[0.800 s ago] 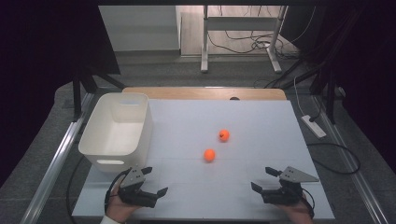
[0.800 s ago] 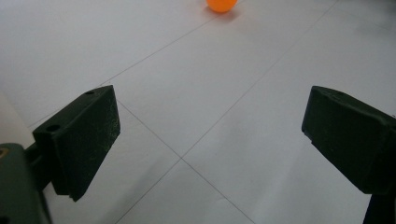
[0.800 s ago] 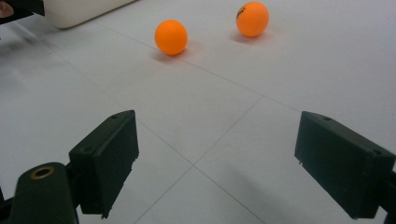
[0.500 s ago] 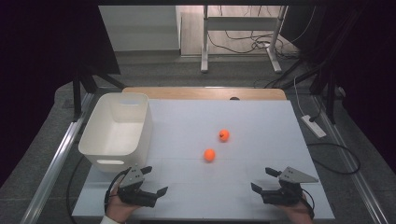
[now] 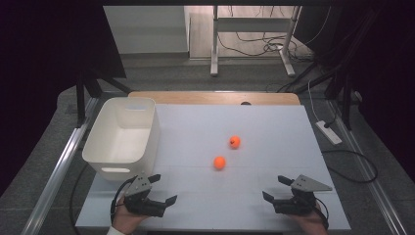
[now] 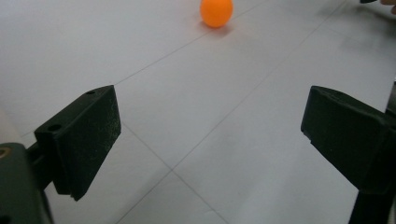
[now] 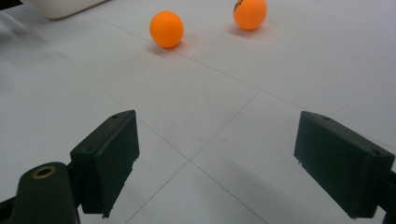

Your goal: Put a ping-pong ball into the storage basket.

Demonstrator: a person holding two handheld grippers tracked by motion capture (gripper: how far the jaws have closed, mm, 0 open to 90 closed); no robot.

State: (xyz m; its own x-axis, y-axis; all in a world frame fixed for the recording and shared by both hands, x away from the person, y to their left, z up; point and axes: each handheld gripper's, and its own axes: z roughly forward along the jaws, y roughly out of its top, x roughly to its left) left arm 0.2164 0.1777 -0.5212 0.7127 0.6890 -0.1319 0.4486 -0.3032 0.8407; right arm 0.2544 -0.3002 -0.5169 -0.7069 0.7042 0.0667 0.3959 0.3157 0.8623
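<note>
Two orange balls lie on the white table top: one [image 5: 219, 162] near the middle, another [image 5: 235, 142] a little farther back and to its right. My left gripper [image 5: 163, 189] rests near the front left edge, jaws wide open and empty; in its own view [image 6: 210, 144] the nearer ball [image 6: 216, 11] lies ahead. My right gripper [image 5: 274, 188] sits near the front right edge, also open with nothing between its jaws [image 7: 212, 163]. Both balls [image 7: 166, 29] [image 7: 250, 13] lie ahead in the right gripper view.
A white plastic bin [image 5: 122, 138] stands at the table's left side, just beyond my left gripper; nothing shows inside it. A power strip [image 5: 328, 132] lies on the floor off the right edge. A wooden strip [image 5: 210, 97] borders the far edge.
</note>
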